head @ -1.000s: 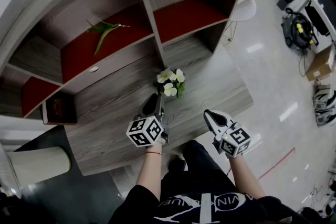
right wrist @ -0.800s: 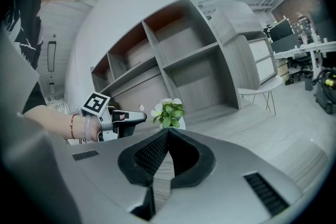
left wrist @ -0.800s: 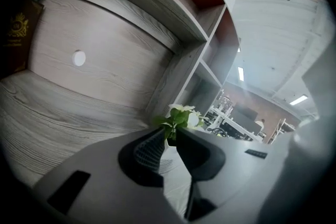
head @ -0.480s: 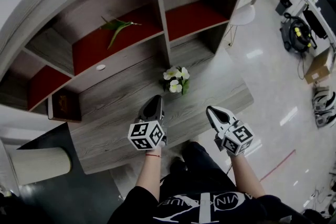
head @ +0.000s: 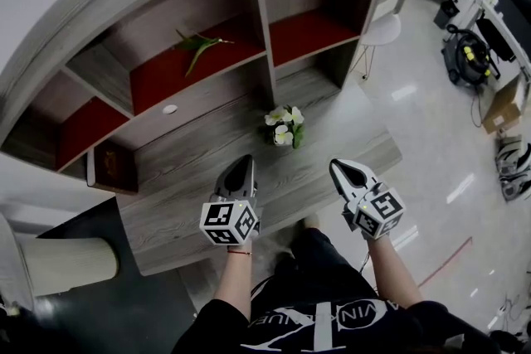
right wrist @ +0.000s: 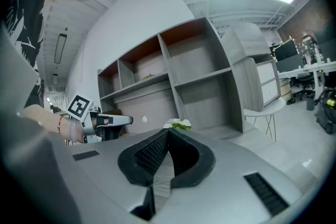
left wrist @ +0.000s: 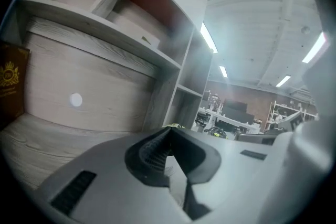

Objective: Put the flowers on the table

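Down at the near edge of the head view, 2 bare forearms reach out of dark sleeves, each hand holding a grey plastic gripper capped by a cube of square black-and-white markers. The left gripper (head: 242, 165) and the right gripper (head: 338, 169) hover side by side over the near edge of the table (head: 191, 178), well apart from each other. In its own view, the left gripper (left wrist: 168, 130) has its ribbed black pads pressed together at the tips with nothing caught between them. The right gripper (right wrist: 167, 131) is clenched the same way, also empty.

The table is a long slab of grey wood grain. The flowers (head: 284, 126), a small bunch of white blooms with green leaves, rest on it beyond both grippers, close to the shelf unit (head: 264, 54). That unit is grey wood with red-lined compartments; a long green leaf (head: 199, 48) lies in 1 of them. A small white disc (head: 169, 109) sits on its lower panel, and a dark book (head: 112, 167) stands at the table's left end.
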The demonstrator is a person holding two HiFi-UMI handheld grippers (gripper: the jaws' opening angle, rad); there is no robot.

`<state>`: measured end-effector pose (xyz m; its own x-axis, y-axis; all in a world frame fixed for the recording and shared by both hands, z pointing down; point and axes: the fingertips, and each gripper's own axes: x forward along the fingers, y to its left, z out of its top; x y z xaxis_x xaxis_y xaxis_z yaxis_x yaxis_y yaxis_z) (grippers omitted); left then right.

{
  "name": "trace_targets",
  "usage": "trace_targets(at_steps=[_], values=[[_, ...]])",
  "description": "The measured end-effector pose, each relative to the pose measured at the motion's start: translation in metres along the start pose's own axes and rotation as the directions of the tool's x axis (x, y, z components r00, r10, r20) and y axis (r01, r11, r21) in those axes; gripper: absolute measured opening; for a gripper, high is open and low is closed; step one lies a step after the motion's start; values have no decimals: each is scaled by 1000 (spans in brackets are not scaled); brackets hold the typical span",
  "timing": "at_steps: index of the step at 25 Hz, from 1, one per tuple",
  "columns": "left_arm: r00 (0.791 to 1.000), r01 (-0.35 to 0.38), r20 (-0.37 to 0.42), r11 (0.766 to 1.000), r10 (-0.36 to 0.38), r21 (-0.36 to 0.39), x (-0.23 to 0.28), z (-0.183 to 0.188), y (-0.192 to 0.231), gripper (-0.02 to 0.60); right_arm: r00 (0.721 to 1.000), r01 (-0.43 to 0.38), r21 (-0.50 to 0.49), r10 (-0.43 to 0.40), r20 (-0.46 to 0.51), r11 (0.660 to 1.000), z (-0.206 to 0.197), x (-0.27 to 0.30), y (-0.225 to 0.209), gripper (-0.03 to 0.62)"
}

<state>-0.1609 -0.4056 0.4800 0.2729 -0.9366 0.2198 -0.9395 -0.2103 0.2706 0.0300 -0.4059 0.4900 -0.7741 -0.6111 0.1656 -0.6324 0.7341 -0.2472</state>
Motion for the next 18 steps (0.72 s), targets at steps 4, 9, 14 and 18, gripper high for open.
trace_targets(at_steps=[4, 9, 14, 18], values=[[999, 5, 34, 999, -6, 40, -10, 17, -5, 5, 1000, 3, -36, -2, 30, 999, 14, -2, 5, 11], [998, -15, 62, 995, 9, 100, -22, 33, -6, 5, 998, 12, -62, -9, 57, 998, 28, -7, 8, 11], [995, -43, 92, 994, 34, 97, -32, 43, 0, 5, 996, 17, -92, -9, 86, 996, 43, -9, 10, 9], [992, -56, 114, 994, 45, 94, -40, 52, 2, 5, 994, 22, -105, -11, 105, 994, 53, -11, 11, 9]])
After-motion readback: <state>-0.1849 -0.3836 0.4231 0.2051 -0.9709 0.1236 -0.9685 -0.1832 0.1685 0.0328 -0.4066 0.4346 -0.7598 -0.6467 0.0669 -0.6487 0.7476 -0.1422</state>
